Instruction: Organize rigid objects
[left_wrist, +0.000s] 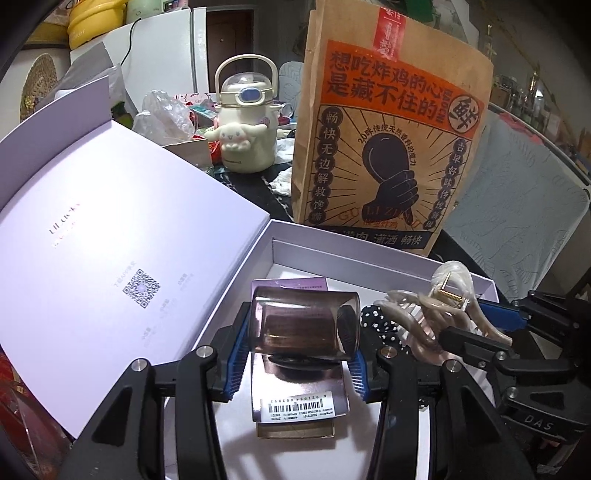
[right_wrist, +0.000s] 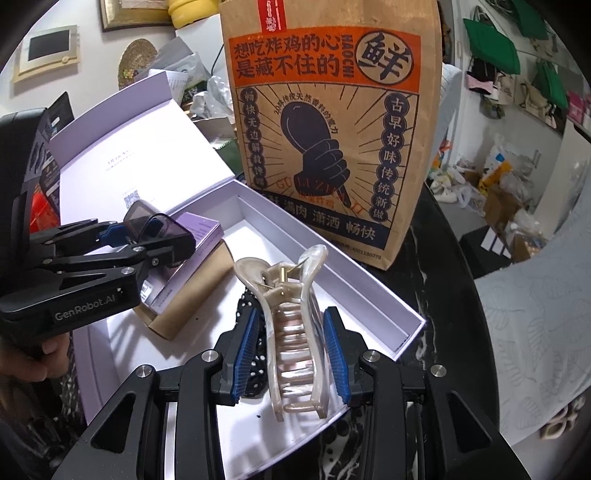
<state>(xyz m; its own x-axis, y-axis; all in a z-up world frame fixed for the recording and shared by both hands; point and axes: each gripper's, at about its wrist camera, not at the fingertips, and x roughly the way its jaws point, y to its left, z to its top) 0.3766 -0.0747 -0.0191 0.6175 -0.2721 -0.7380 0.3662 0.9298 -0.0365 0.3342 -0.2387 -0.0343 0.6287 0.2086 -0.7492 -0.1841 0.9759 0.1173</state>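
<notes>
An open white box (left_wrist: 369, 262) (right_wrist: 373, 291) lies on the dark table, its lid (left_wrist: 110, 236) folded back to the left. My left gripper (left_wrist: 299, 350) is shut on a smoky translucent brown case (left_wrist: 304, 323) (right_wrist: 159, 225), held above a purple and tan carton (left_wrist: 299, 410) (right_wrist: 184, 273) inside the box. My right gripper (right_wrist: 293, 350) straddles a pearly beige hair claw clip (right_wrist: 295, 332) (left_wrist: 443, 314); the blue pads sit close to its sides, with small gaps showing. The clip rests over a black polka-dot item (right_wrist: 251, 350) in the box.
A tall brown paper bag (left_wrist: 388, 140) (right_wrist: 325, 129) stands right behind the box. A cream cartoon kettle-shaped bottle (left_wrist: 245, 122) and clutter sit at the back left. A pale blue patterned cloth (left_wrist: 517, 206) lies to the right. The table edge (right_wrist: 461, 295) runs along the right.
</notes>
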